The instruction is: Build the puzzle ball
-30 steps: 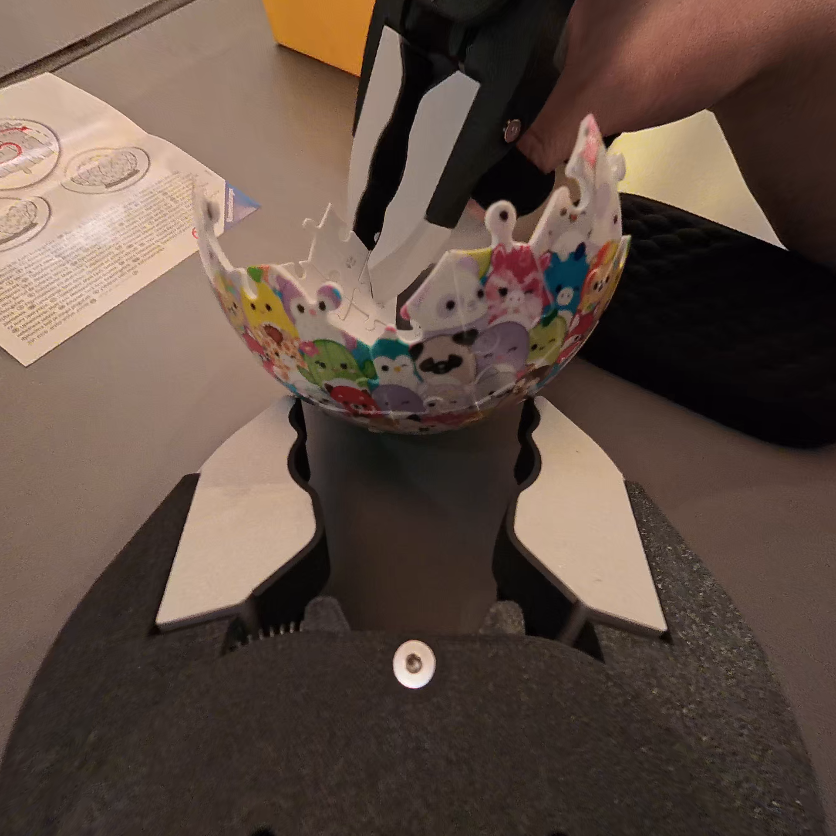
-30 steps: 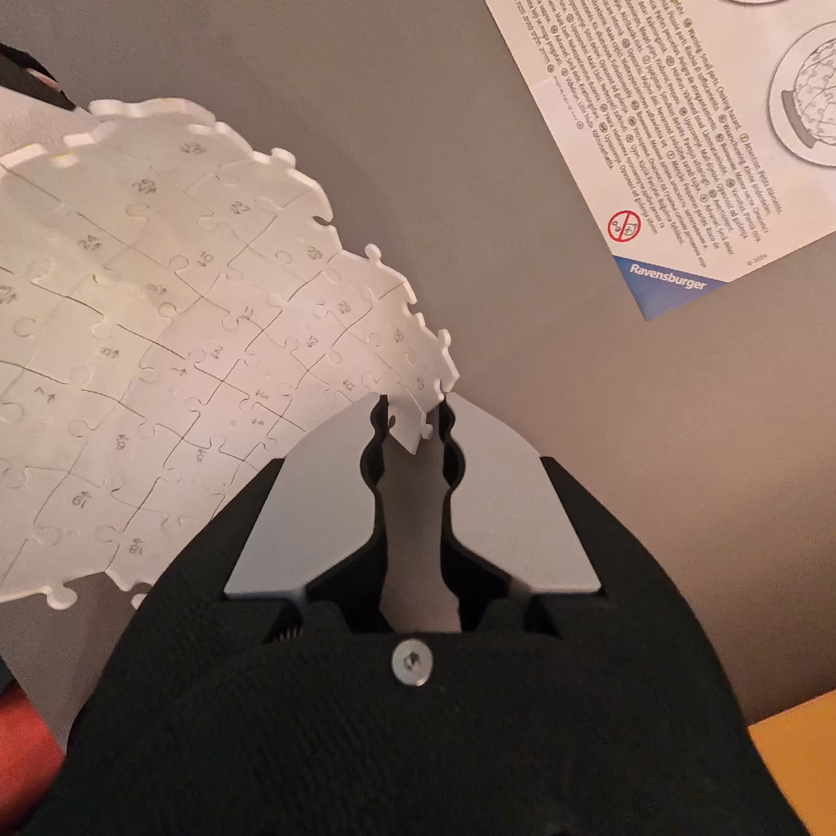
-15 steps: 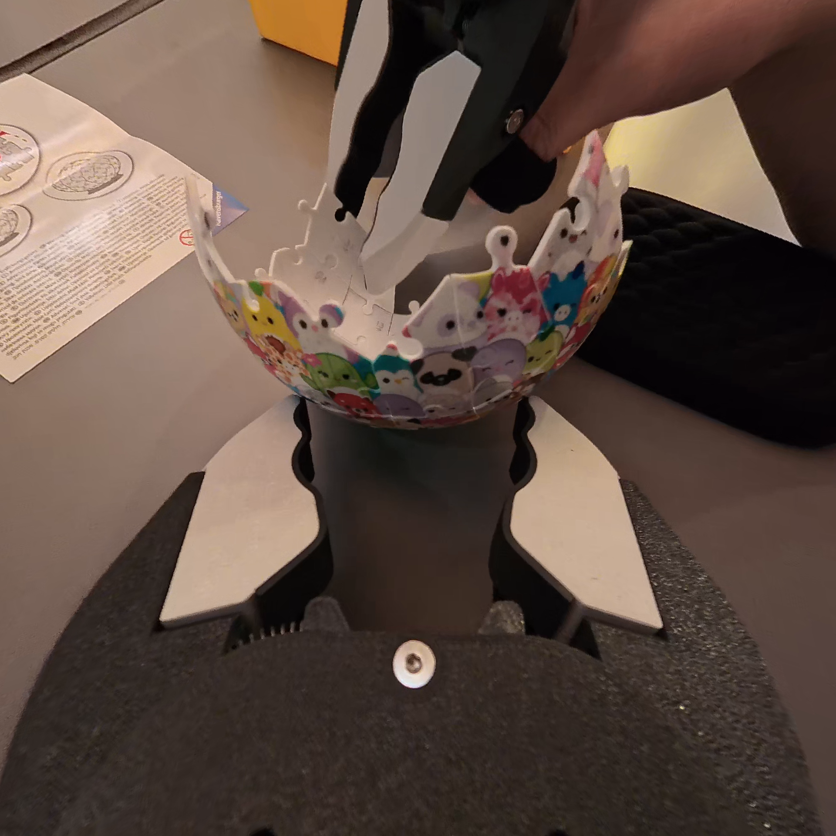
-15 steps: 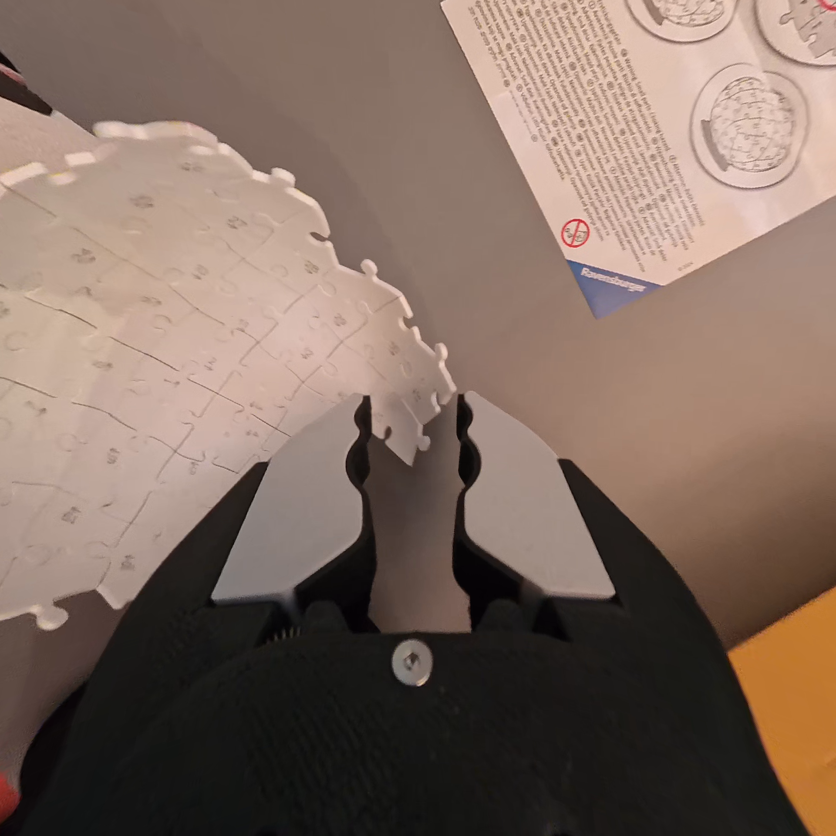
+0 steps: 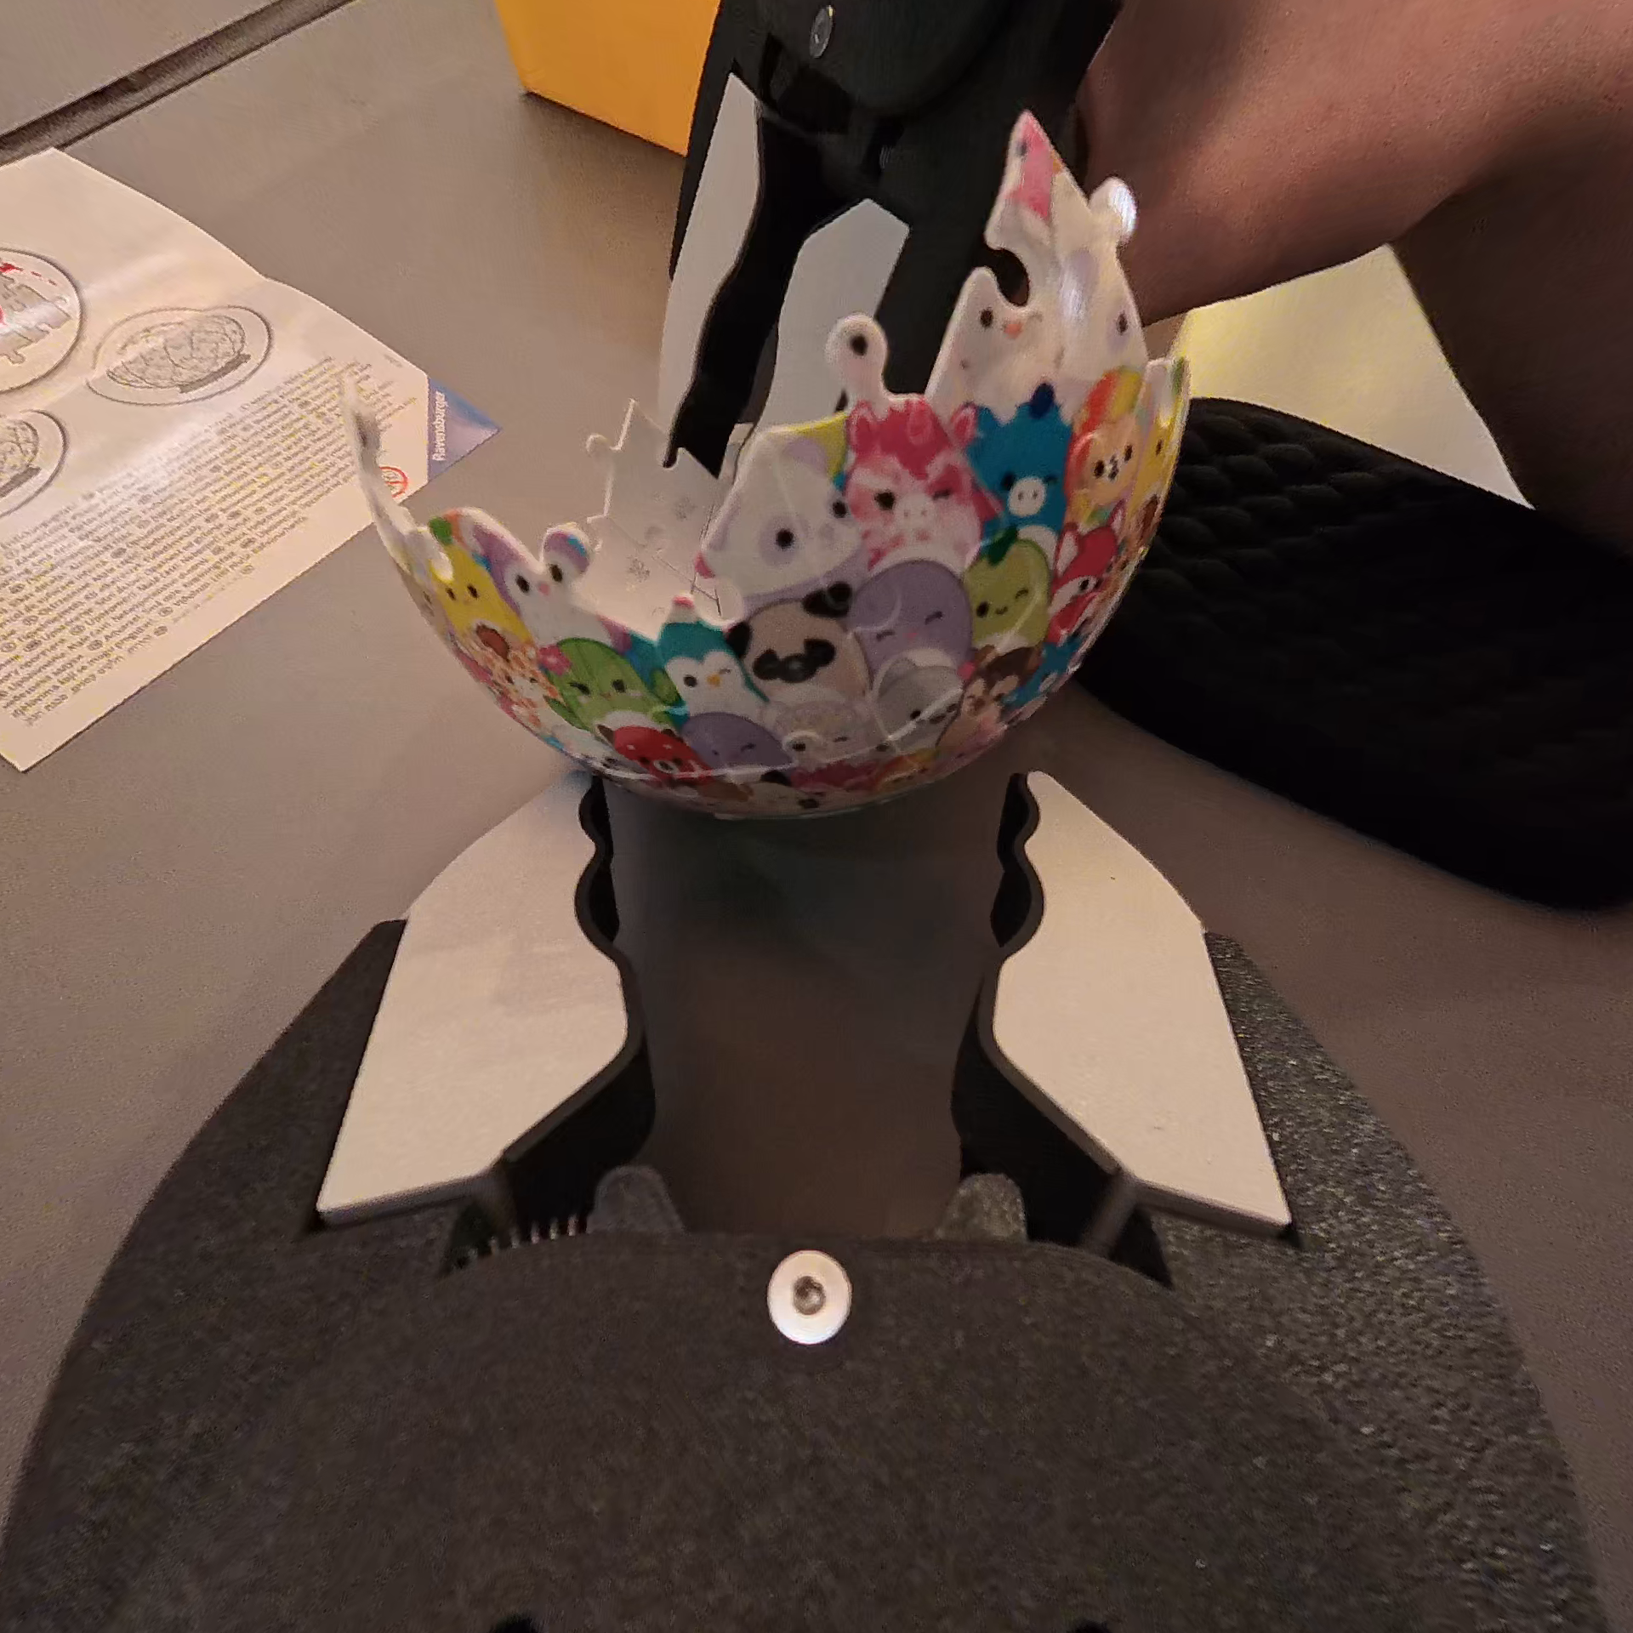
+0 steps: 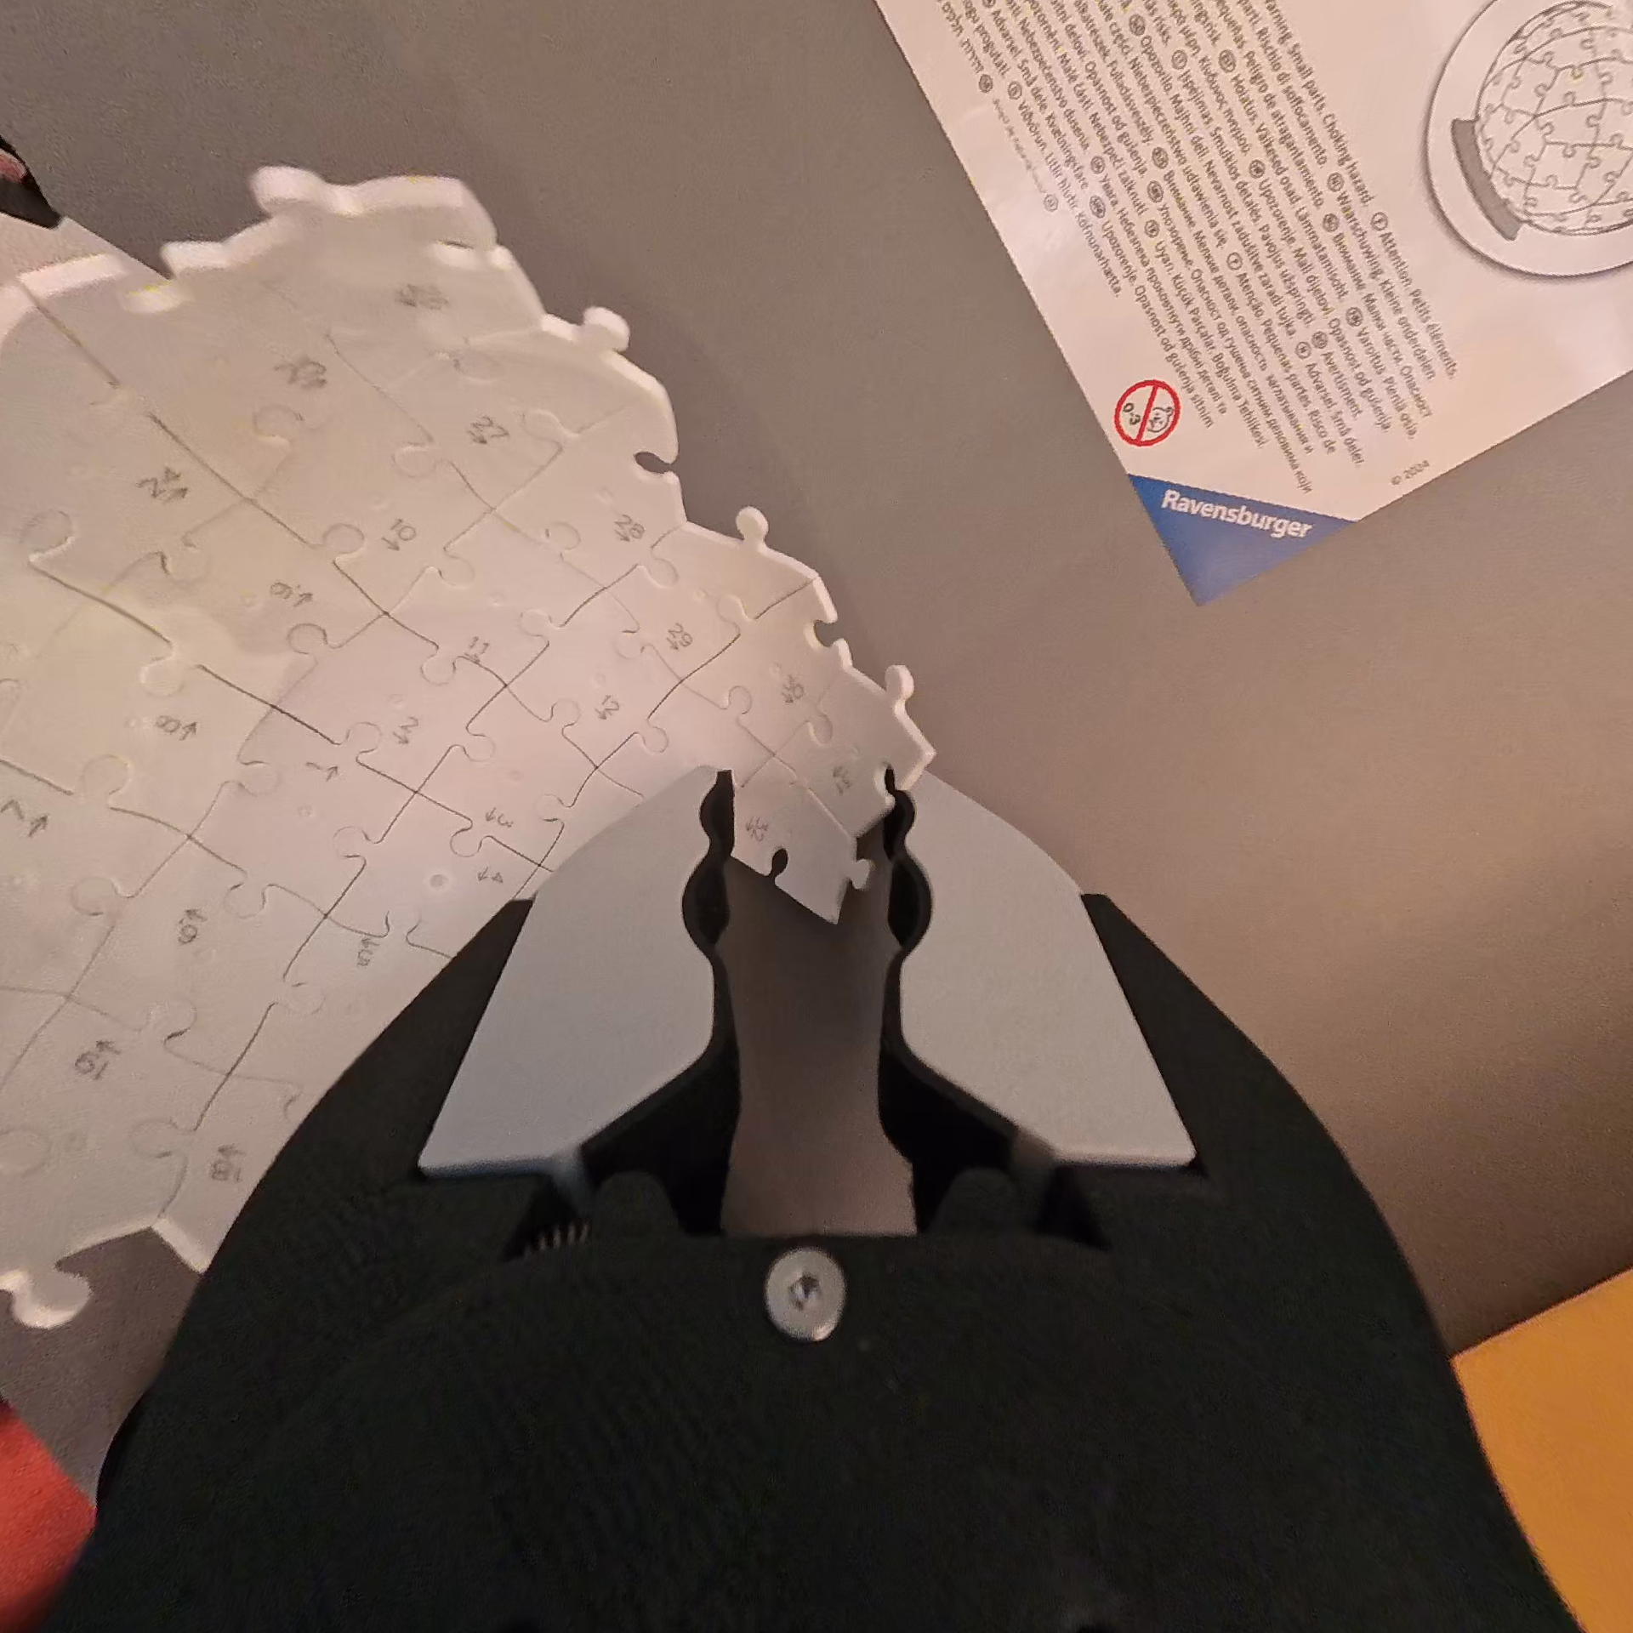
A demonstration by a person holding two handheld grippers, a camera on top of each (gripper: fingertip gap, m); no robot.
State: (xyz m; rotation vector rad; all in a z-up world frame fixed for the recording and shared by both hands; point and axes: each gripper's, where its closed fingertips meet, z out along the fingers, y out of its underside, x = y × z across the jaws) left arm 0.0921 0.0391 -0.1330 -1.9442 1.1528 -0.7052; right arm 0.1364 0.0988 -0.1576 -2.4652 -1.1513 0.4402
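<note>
Two claws work around a half-built puzzle ball (image 5: 795, 601), a bowl-shaped shell of interlocked curved pieces with bright cartoon animals on the outside and plain white, numbered backs inside. In the left wrist view the left claw (image 5: 808, 795) sits low at the foot of the shell with its jaws spread wide, holding nothing; the shell's underside lies just beyond the fingertips, and whether it touches them cannot be told. The right claw (image 5: 707, 442) reaches down from above into the open bowl, held by a person's hand (image 5: 1325, 132). In the right wrist view the right claw (image 6: 808, 795) has its jaws parted around a white puzzle piece (image 6: 795, 848) at the jagged rim of the shell (image 6: 353, 663); the right finger appears to touch the piece while the left stands just clear, so no firm grip shows. A printed instruction sheet (image 5: 177, 495) lies flat on the grey desk (image 5: 221, 839) to the left, a black quilted pad (image 5: 1370, 663) to the right, and a yellow box (image 5: 610, 71) behind.
</note>
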